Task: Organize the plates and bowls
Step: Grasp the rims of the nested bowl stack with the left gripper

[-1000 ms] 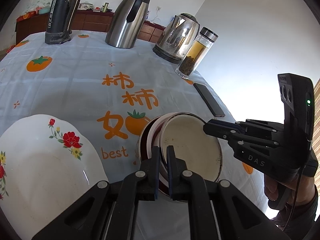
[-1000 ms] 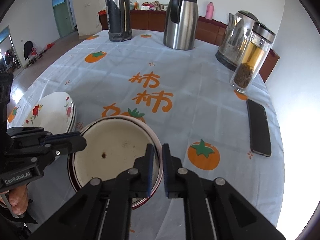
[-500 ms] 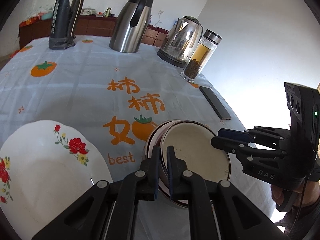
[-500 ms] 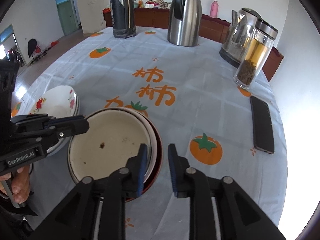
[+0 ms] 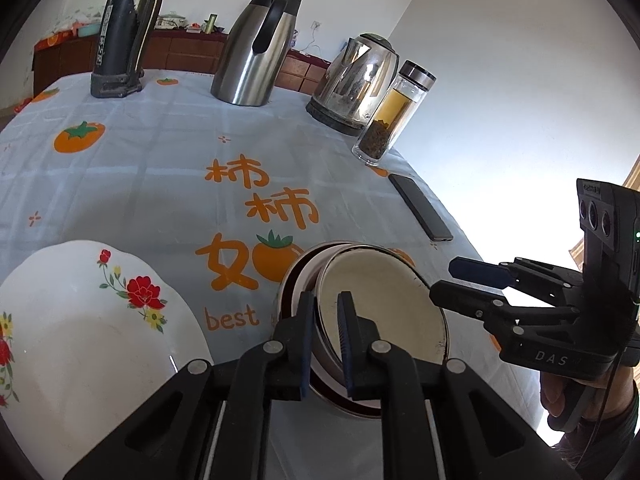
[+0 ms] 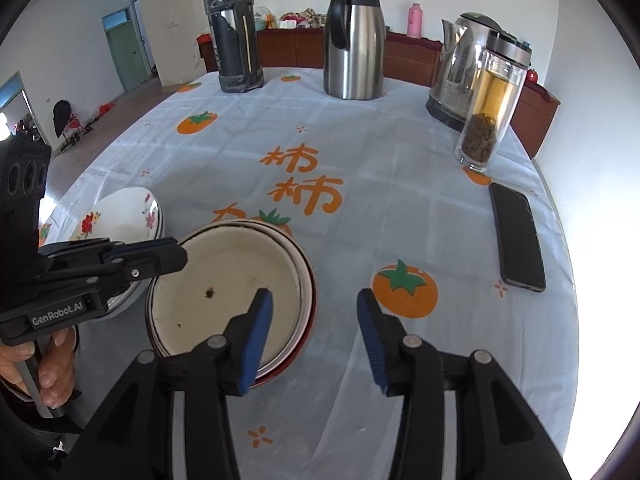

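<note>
Two fingers (image 6: 256,336) newly apart; one bowl stack (image 6: 224,280)

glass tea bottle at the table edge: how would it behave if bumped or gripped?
The glass tea bottle stands tall and narrow near the tablecloth edge, so probably tips easily. Smooth glass walls look slippery and breakable. Liquid and tea leaves inside likely make it fairly heavy.

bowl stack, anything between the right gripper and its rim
Nothing visible. The right gripper, whose jaws have just been opening, straddles the near rim of the bowl stack, pads clear of it. The left gripper grips the opposite rim.
</note>
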Demonstrator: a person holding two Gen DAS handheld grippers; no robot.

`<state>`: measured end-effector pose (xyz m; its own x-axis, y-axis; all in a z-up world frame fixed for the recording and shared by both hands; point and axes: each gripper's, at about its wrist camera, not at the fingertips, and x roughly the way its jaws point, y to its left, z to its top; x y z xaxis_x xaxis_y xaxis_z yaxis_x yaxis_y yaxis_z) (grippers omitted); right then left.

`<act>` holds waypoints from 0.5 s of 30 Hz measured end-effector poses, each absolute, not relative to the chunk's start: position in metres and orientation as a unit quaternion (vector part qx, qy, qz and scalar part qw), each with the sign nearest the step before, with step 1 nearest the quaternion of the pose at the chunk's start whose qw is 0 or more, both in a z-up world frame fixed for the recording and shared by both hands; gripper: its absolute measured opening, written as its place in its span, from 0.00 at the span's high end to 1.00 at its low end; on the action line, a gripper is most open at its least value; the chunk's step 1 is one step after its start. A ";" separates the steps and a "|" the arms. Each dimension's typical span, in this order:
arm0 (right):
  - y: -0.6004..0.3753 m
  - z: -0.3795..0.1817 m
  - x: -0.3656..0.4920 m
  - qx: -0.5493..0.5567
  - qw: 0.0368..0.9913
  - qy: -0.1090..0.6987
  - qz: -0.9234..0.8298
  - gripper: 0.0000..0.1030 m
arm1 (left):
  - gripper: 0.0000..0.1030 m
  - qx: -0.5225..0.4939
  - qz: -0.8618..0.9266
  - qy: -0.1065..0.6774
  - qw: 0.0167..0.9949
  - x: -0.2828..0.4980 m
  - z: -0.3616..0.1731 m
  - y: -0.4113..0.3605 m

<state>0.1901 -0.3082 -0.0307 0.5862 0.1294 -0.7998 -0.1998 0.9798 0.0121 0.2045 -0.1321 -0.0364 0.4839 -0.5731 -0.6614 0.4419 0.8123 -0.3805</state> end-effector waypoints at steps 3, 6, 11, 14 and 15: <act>-0.307 -0.032 0.187 -0.025 0.892 0.442 0.096 0.56 | 0.72 -0.065 -0.284 0.392 0.873 0.199 -0.029 -0.132; -0.306 -0.035 0.185 -0.013 0.892 0.440 0.101 0.55 | 0.52 -0.066 -0.286 0.372 0.880 0.195 -0.022 -0.129; -0.306 -0.040 0.183 -0.007 0.892 0.441 0.100 0.55 | 0.51 -0.056 -0.280 0.394 0.874 0.200 -0.032 -0.133; -0.307 -0.042 0.183 -0.004 0.891 0.443 0.098 0.54 | 0.51 -0.049 -0.278 0.404 0.870 0.201 -0.037 -0.135; -0.307 -0.043 0.184 -0.004 0.891 0.443 0.098 0.54 | 0.51 -0.049 -0.280 0.407 0.868 0.201 -0.038 -0.136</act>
